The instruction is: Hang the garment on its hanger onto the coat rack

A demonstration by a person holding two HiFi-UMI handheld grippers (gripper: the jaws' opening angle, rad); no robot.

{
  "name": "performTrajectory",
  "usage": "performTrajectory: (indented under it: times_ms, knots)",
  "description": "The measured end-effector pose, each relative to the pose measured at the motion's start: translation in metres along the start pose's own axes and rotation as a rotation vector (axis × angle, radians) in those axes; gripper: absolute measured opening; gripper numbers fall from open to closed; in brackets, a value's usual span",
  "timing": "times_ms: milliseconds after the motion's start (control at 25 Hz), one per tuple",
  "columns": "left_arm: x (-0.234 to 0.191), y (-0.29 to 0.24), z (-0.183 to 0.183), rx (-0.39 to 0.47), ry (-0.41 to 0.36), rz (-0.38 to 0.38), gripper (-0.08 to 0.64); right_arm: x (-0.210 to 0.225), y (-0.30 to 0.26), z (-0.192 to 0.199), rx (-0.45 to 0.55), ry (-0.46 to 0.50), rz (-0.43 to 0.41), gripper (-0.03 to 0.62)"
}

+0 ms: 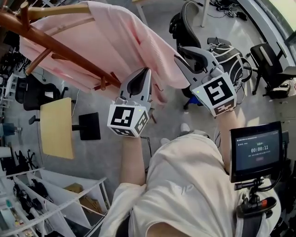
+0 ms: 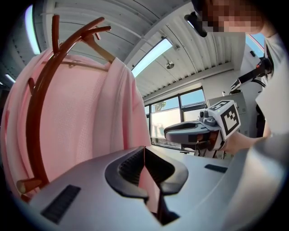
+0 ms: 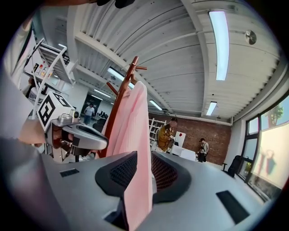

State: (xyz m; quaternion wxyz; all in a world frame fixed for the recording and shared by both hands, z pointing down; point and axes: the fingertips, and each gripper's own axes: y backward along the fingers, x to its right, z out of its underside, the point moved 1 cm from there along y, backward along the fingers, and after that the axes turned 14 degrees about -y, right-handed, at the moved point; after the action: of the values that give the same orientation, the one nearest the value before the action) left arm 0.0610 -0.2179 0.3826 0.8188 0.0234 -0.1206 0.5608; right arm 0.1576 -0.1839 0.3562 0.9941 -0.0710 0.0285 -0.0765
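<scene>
A pink garment [image 1: 129,41] hangs on a wooden hanger [image 1: 55,10] that rests among the hooks of the red-brown coat rack [image 1: 60,48]. My left gripper [image 1: 138,79] is shut on the garment's lower edge [image 2: 146,178], just right of the rack's pole. My right gripper [image 1: 185,60] is shut on another fold of the same pink cloth [image 3: 140,180]. In the left gripper view the garment [image 2: 81,117] drapes over the rack [image 2: 38,113], with the hanger's arm [image 2: 101,49] at the top. The right gripper view shows rack [image 3: 118,101] and garment [image 3: 133,117] ahead.
Below stand a pale wooden stool [image 1: 56,127], white shelving [image 1: 51,199] at lower left, black office chairs [image 1: 185,25] and a backpack [image 1: 229,58] at upper right. A small screen [image 1: 256,150] sits at my right side. People [image 3: 165,135] stand far off.
</scene>
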Motion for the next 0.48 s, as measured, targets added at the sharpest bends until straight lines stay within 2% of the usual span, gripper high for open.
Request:
performTrajectory:
  times_ms: [480]
  knots:
    - [0.013, -0.008, 0.014, -0.017, 0.046, 0.005, 0.008, 0.01, 0.008, 0.022, -0.045, -0.027, 0.033, 0.098]
